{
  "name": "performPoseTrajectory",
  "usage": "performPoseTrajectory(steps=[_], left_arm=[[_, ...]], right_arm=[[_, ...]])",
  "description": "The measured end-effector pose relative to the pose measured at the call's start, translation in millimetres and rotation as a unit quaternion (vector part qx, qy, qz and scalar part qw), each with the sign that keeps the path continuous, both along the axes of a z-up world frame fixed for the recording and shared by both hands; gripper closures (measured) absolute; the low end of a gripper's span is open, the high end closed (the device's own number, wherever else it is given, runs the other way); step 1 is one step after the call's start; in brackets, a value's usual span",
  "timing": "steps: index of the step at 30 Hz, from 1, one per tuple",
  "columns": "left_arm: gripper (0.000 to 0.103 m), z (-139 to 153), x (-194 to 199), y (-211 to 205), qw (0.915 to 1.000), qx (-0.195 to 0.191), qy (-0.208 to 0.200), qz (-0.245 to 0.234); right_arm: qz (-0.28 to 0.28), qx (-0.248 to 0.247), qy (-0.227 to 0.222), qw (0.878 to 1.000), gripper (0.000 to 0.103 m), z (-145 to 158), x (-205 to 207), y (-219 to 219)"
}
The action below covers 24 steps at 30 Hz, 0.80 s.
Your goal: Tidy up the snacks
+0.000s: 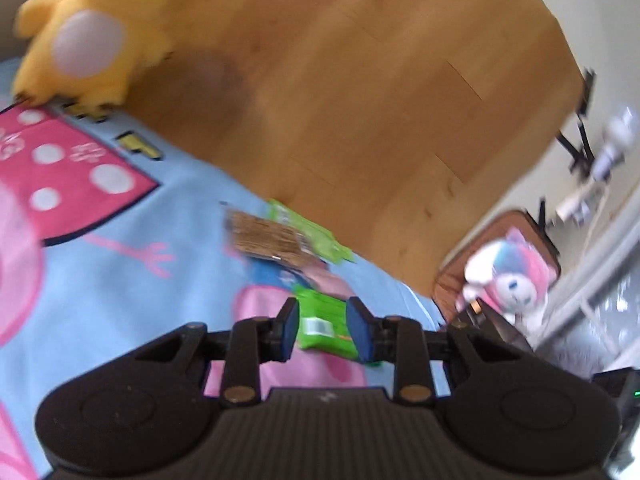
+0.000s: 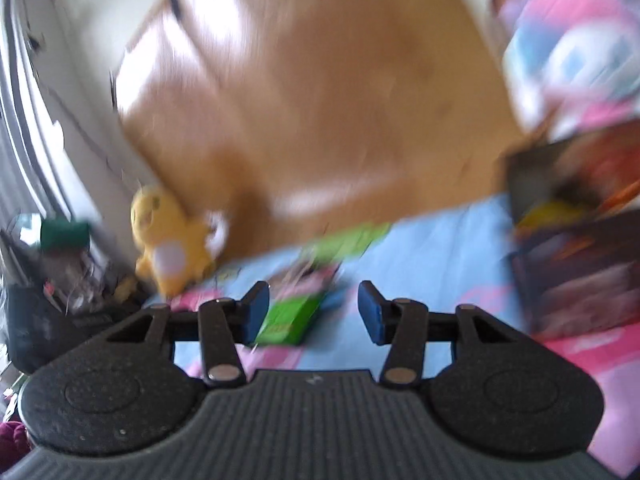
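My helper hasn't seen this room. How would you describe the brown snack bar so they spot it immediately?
Start from the light-blue cartoon blanket where it meets the wooden floor. Near that edge lies a small cluster of snack packets, ahead of the left gripper. The brown, grainy-textured snack bar lies against a bright green wrapper; the other packets are green.

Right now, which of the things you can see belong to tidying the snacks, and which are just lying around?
Belong to the job:
green snack packet between the left gripper fingers
brown snack packet
second green packet
dark box

Lying about:
yellow plush
pink-and-white plush
cartoon blanket
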<state>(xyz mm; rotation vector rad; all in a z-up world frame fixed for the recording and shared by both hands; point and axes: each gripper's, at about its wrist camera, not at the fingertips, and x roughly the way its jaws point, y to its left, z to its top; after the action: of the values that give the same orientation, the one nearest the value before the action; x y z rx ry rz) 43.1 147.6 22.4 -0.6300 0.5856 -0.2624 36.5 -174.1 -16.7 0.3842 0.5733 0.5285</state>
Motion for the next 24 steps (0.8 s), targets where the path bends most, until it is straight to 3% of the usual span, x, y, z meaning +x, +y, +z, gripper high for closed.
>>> performPoseTrajectory(steps=[3,6,8,9,10,11,15,18,22,24], left_arm=[[0.071,-11,1,9,0.9998,-0.017,0.009,0.006],[0.071,-19,1,13,0.9994,-0.033,0.014,0.000],[0.071,-21,2,10,0.9991,-0.037,0.016,-0.007],[0.071,-21,2,9,0.9992,-0.036,0.016,-0.011],[0.071,-20,0,6,0.9993,-0.032,0.015,-0.012],[0.071,-20,0,6,0.9994,-0.030,0.014,-0.013],[0.071,-22,3,6,0.9986,-0.045,0.020,-0.018],[0.071,-26,6,-10,0.9974,-0.047,0.037,-0.040],[0.047,-26,10,-42,0.9946,-0.049,0.041,-0.082],[0.046,-25,13,-61,0.9926,-0.045,0.043,-0.105]], right_arm=[[0.022,-0.057,0.017,0.998,0.049,-15,18,48],[0.031,-0.102,0.023,0.994,0.031,-19,42,85],[0.031,-0.111,0.037,0.993,0.039,-23,54,93],[0.029,-0.125,0.027,0.991,0.050,-22,54,98],[0.029,-0.126,0.030,0.991,0.055,-16,55,98],[0.032,-0.117,0.034,0.992,0.057,-14,52,94],[0.034,-0.078,0.038,0.996,0.085,-7,25,71],[0.025,-0.048,0.047,0.997,0.087,-10,-3,47],[0.013,-0.005,0.061,0.998,0.089,-17,-34,22],[0.006,0.016,0.068,0.998,0.089,-19,-42,8]])
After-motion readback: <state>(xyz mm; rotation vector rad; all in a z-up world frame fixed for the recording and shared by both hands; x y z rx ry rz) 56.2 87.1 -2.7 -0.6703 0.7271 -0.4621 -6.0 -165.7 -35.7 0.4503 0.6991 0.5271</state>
